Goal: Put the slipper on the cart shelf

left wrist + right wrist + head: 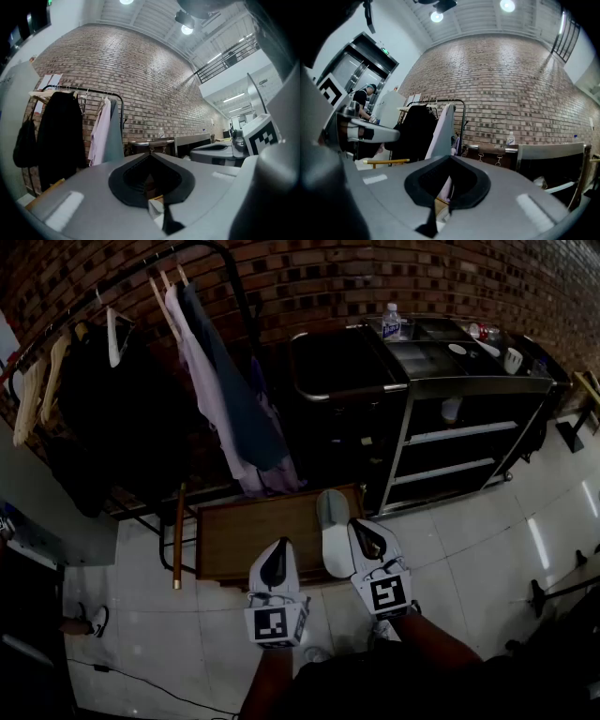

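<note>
A pale slipper [334, 532] lies lengthwise at the right end of a low wooden bench [253, 535], in the gap between my two grippers. My left gripper [279, 544] hovers over the bench front, left of the slipper, with its jaws closed together and nothing in them. On the slipper's right, my right gripper [360, 525] is level and shut too, close beside the slipper but empty. The black cart [405, 390] with two light-edged shelves [464, 433] stands behind and to the right. In the gripper views both jaw tips [150, 154] [450, 158] meet.
A clothes rack [217, 251] with dark and pink garments [211, 390] stands over the bench at back left. A water bottle [392, 322] and small items sit on the cart top. A person [361, 101] stands far off at the left. Pale tiled floor [450, 559] lies beside the cart.
</note>
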